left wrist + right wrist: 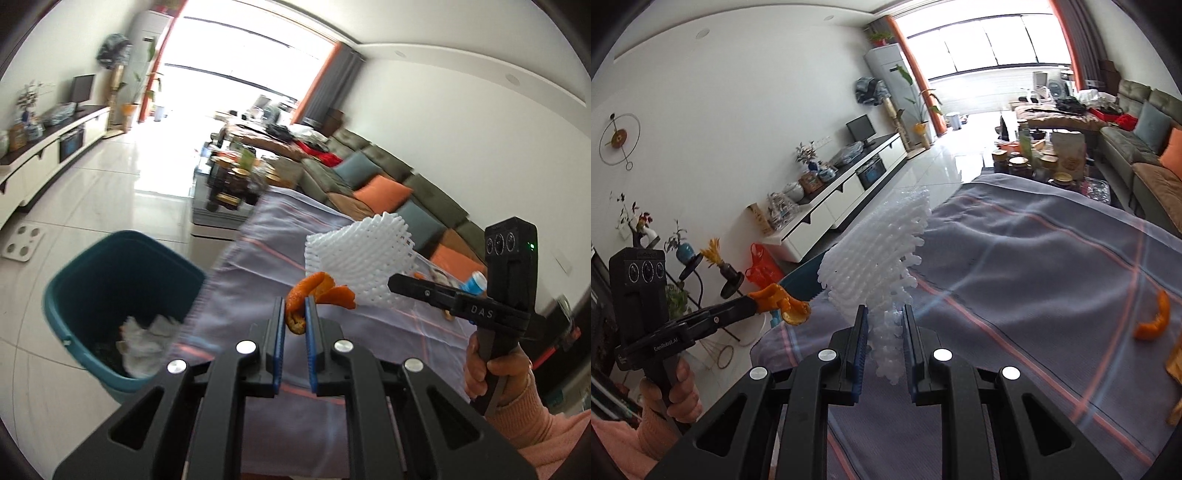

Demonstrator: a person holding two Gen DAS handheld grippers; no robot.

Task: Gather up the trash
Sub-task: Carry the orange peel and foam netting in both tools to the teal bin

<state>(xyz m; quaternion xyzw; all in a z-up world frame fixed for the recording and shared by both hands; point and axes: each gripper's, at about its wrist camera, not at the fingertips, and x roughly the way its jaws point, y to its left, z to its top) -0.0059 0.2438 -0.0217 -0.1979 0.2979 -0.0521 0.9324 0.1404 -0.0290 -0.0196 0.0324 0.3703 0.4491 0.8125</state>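
Note:
My left gripper (295, 306) is shut on a curled orange peel (317, 291), held above the grey-blue striped cloth (280, 236) near its left edge. The same peel (783, 301) shows in the right wrist view at the left gripper's tips. My right gripper (884, 314) is shut on a white foam net sleeve (882, 251), which stands up from the jaws; the left wrist view shows that sleeve (358, 254) to the right of the peel. A teal trash bin (110, 295) stands on the floor left of the cloth, with crumpled white paper (144, 343) inside.
Another orange peel piece (1152, 317) lies on the cloth at the right. A coffee table with jars (1034, 158) stands beyond the cloth, a sofa with cushions (388, 184) along the right wall, a white TV cabinet (827, 206) on the left. A hand (495, 373) grips the right gripper's handle.

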